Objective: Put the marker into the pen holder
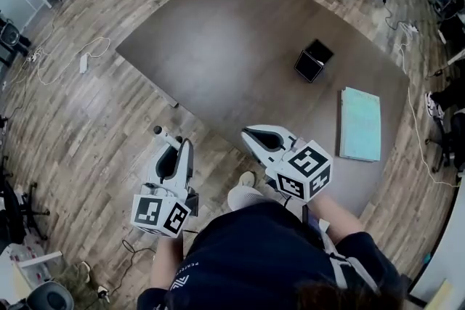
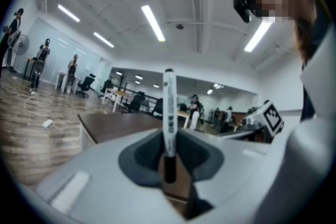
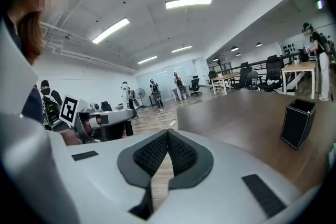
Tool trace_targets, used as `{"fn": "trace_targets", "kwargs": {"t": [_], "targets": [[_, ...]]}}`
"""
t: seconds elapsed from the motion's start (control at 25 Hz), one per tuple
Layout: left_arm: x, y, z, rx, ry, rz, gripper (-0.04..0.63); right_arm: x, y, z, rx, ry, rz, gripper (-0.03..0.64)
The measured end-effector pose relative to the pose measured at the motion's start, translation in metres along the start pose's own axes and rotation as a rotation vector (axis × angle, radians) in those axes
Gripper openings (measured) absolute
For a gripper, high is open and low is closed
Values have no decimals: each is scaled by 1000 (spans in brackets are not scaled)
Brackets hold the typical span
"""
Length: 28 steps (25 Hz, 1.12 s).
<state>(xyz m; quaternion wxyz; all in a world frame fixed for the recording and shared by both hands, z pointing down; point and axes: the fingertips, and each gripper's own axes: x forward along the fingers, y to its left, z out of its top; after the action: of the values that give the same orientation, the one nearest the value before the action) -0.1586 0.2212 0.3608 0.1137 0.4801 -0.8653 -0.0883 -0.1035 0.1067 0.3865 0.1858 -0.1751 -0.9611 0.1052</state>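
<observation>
My left gripper [image 1: 179,144] is shut on a white marker [image 1: 166,136] with a dark cap end; in the left gripper view the marker [image 2: 168,113] stands upright out of the closed jaws of my left gripper [image 2: 169,157]. It hangs over the wooden floor, left of the table. My right gripper [image 1: 254,134] is shut with nothing in it, at the table's near edge; its pads [image 3: 157,153] meet in the right gripper view. The black square pen holder [image 1: 313,60] stands on the brown table [image 1: 225,47], far right; the same pen holder [image 3: 297,123] shows at right in the right gripper view.
A pale green book [image 1: 360,123] lies near the table's right edge. Cables and a power strip [image 1: 83,63] lie on the floor at left. Office chairs, desks and several people stand around the room.
</observation>
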Motion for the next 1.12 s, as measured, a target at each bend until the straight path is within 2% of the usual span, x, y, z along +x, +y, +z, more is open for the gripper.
{"fn": "trace_targets", "kwargs": {"t": [0.52,0.76,0.92,1.12], "targets": [[133,-40,6,41,66,-229,74,-26,-99,14,97,-62,-156,2],[178,-66,3,55,82,-351,74,-40,-115,14,118,-92,-211,2],[213,-102,2,49,105,-454,74,-64,-132,12,107,-90,-291,2],[239,-132,3,78,126,-585,74,-85,-142,0,174,-117,-416,2]]}}
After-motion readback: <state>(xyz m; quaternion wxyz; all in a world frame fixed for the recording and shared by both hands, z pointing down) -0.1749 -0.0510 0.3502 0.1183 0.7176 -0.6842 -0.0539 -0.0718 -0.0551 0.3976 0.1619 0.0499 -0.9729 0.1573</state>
